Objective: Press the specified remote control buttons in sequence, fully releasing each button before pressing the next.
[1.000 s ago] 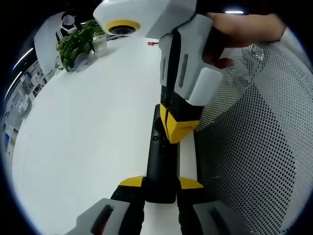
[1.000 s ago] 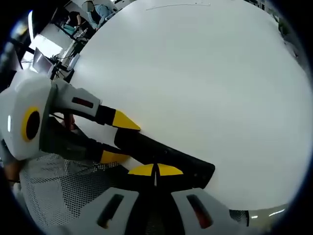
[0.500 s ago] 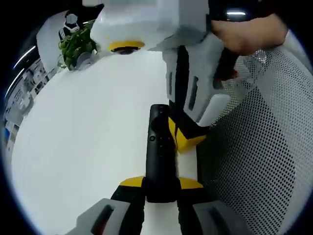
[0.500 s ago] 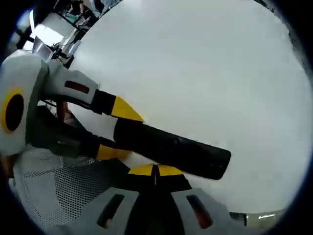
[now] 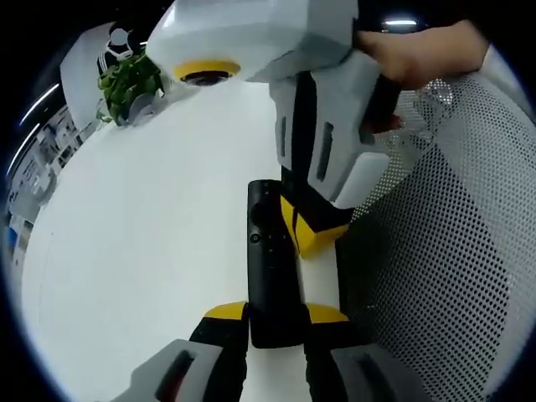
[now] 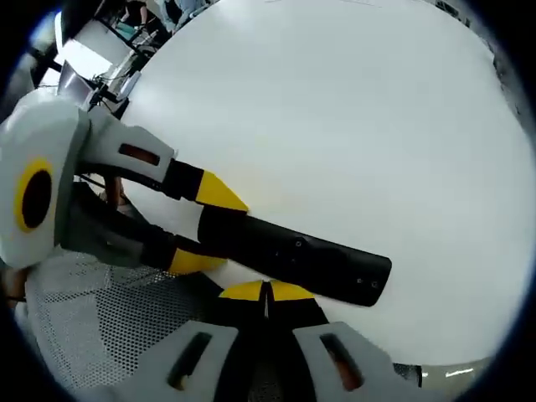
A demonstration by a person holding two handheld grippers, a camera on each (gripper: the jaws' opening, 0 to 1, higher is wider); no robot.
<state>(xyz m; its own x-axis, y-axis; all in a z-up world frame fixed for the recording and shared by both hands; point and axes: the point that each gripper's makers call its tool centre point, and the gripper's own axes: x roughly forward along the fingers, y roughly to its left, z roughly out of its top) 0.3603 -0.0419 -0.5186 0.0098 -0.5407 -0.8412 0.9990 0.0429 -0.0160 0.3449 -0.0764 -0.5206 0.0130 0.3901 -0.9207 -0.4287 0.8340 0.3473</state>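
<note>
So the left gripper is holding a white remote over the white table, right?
Not quite: the remote is black, not white, as the left gripper view shows. The left gripper does hold it over the white table.

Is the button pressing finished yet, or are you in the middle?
Somewhere in the middle, probably. Done: the left gripper grips the black remote by its near end. In hand: the right gripper's closed yellow tips sit beside the remote, off its buttons. Left: which presses remain, I can't tell.

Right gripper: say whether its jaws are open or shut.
Shut. The right gripper's yellow tips meet with no gap, beside the black remote held by the left gripper.
</note>
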